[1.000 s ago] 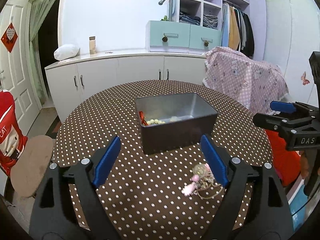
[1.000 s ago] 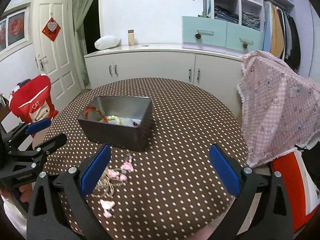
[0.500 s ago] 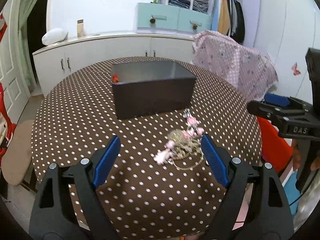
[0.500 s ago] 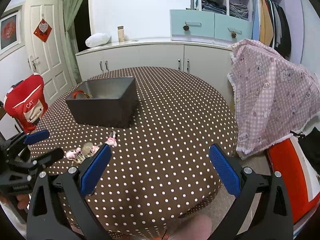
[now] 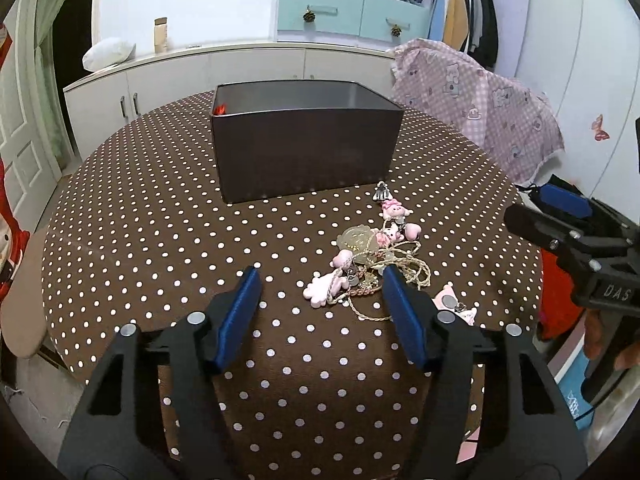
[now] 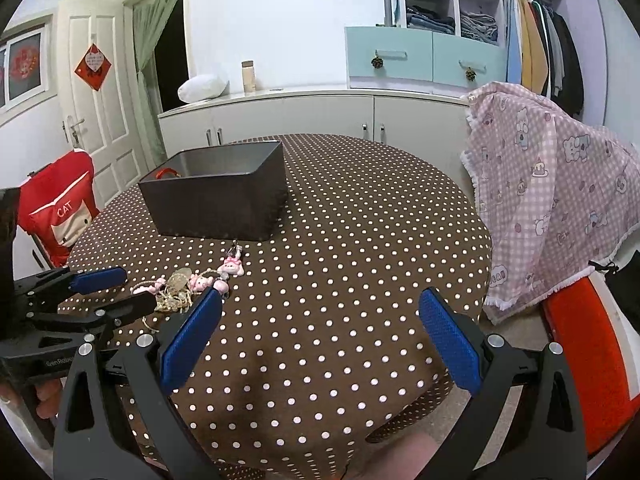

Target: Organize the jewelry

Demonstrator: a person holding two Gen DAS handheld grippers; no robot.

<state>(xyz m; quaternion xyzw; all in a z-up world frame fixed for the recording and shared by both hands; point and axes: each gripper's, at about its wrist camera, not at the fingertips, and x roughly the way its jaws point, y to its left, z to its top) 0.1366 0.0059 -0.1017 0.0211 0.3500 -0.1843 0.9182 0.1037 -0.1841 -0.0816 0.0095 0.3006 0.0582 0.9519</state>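
Two tools over one round surface (image 5: 160, 240) under brown white-dotted cloth. Left tool (image 5: 318, 304): black frame, blue pads, lower centre of the left wrist view; jaws closing with only bare cloth between them, the right pad at the tangle's edge. Tangle of pink charm jewelry and beige cord (image 5: 372, 256): right of centre on the cloth, just in front of the box. Dark grey rectangular metal box (image 5: 306, 148): upper centre, a red item at its inner left corner. Right tool (image 6: 320, 336): lower centre of its own view, jaws spread wide, gripping nothing.
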